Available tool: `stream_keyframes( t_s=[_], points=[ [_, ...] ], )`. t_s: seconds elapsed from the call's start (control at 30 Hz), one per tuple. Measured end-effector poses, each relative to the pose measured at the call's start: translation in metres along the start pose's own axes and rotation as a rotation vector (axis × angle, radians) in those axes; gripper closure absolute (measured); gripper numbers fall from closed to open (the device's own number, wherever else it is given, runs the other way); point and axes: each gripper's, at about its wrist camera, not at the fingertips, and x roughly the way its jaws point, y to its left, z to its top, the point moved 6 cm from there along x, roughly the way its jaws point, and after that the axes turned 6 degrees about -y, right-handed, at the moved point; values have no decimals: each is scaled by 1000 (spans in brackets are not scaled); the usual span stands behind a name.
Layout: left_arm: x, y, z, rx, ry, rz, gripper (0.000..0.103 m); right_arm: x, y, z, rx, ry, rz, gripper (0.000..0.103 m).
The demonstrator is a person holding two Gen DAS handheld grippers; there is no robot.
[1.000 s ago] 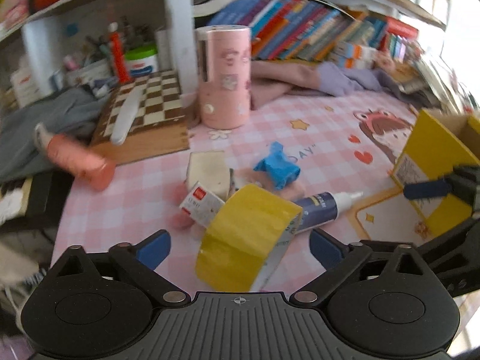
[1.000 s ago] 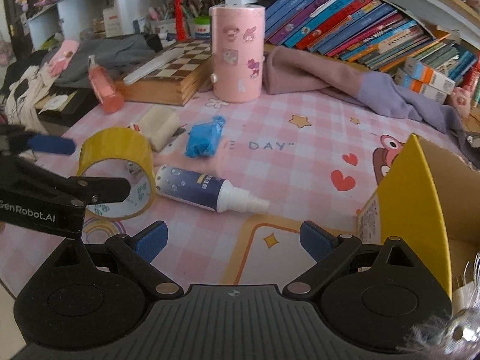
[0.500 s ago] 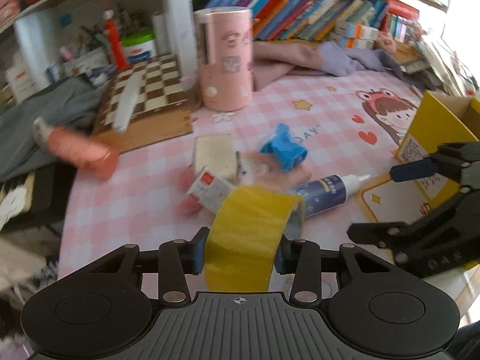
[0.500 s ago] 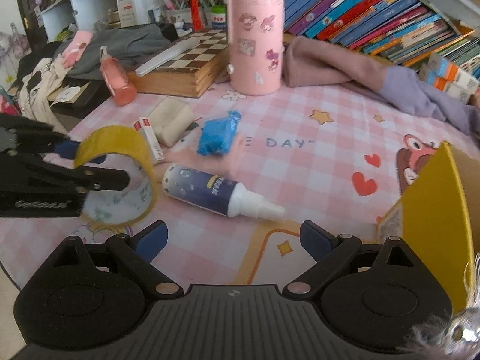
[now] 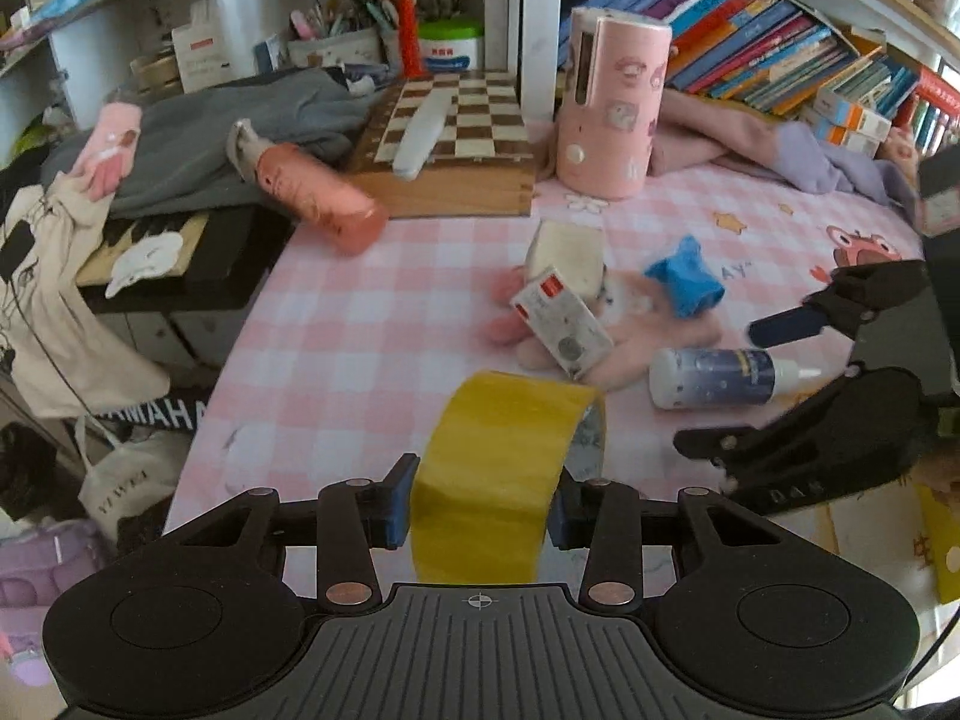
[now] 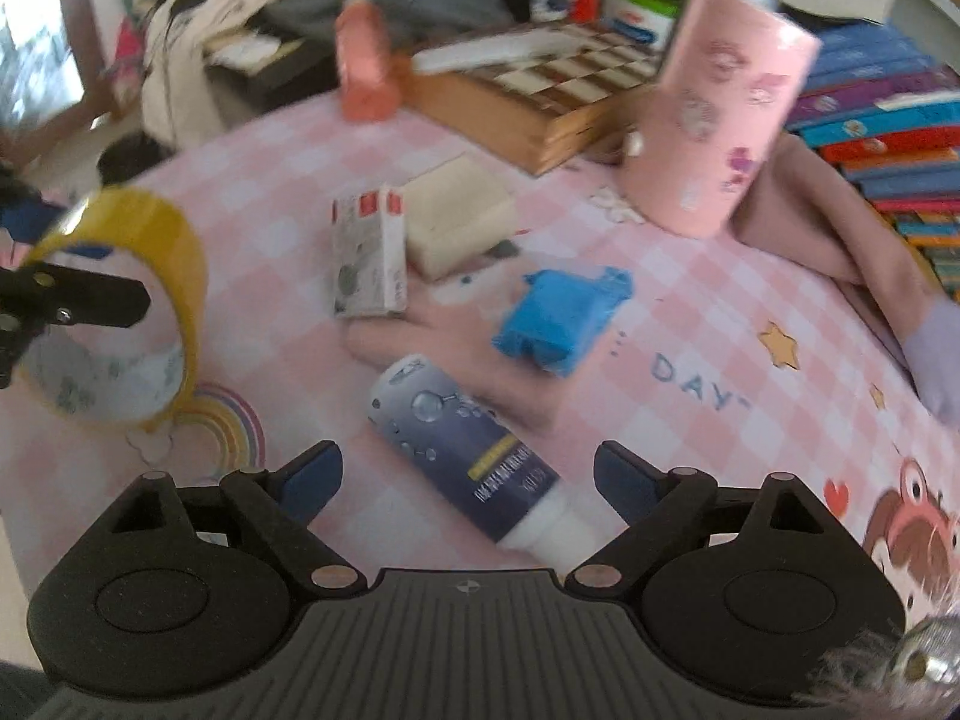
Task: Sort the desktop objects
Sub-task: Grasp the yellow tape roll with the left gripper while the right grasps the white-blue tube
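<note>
Pink checked cloth is covering the table (image 5: 360, 324), with books, a chessboard and heaped clothes crowding the back.

Nearest, the left gripper (image 5: 480, 504) is clenching a roll of yellow tape (image 5: 498, 468) across its width, both blue pads pressed to the roll's edges; from the right wrist view the roll is standing on edge at the table's left border, its pale patterned inside showing. A second ago those jaws were standing wide with the roll loose between them; now they are gripping it.

The right gripper (image 6: 465, 480) is parted, its jaws having just been closing a little, and nothing is pinched yet. Between its fingers is lying a dark blue bottle (image 6: 468, 456) with a white cap, on its side, cap toward the camera. A second ago that bottle was lying well ahead of the fingers; now the gripper is straddling it.

Just beyond, a crumpled blue wrapper (image 6: 561, 318) is resting on the cloth, and beside it a small white and red box (image 6: 366, 252) is leaning against a cream block (image 6: 459, 219). Farther back a tall pink cylinder (image 6: 714, 120) is standing near the chessboard (image 6: 558, 96).
</note>
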Motion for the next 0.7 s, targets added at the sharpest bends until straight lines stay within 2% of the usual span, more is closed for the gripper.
stream_keyframes(
  t_s=[0.13, 0.2, 0.3, 0.43, 0.5, 0.7],
  points=[
    [-4, -8, -4, 32, -5, -18, 60, 1, 2, -2, 0, 13, -3, 35],
    [-6, -10, -5, 34, -6, -45, 57, -4, 2, -3, -5, 15, -16, 53],
    [-7, -14, -6, 37, -7, -76, 53, -15, -2, -6, 93, 45, 35, 66],
    [-9, -18, -7, 53, -13, -90, 51, -30, 3, -9, 188, 60, 127, 71],
    [-11, -20, -8, 56, -20, -104, 45, -32, 8, -5, 172, 35, 143, 68],
    [-15, -22, -9, 65, -28, -137, 43, -6, 24, 6, 56, 44, 137, 66]
  ],
)
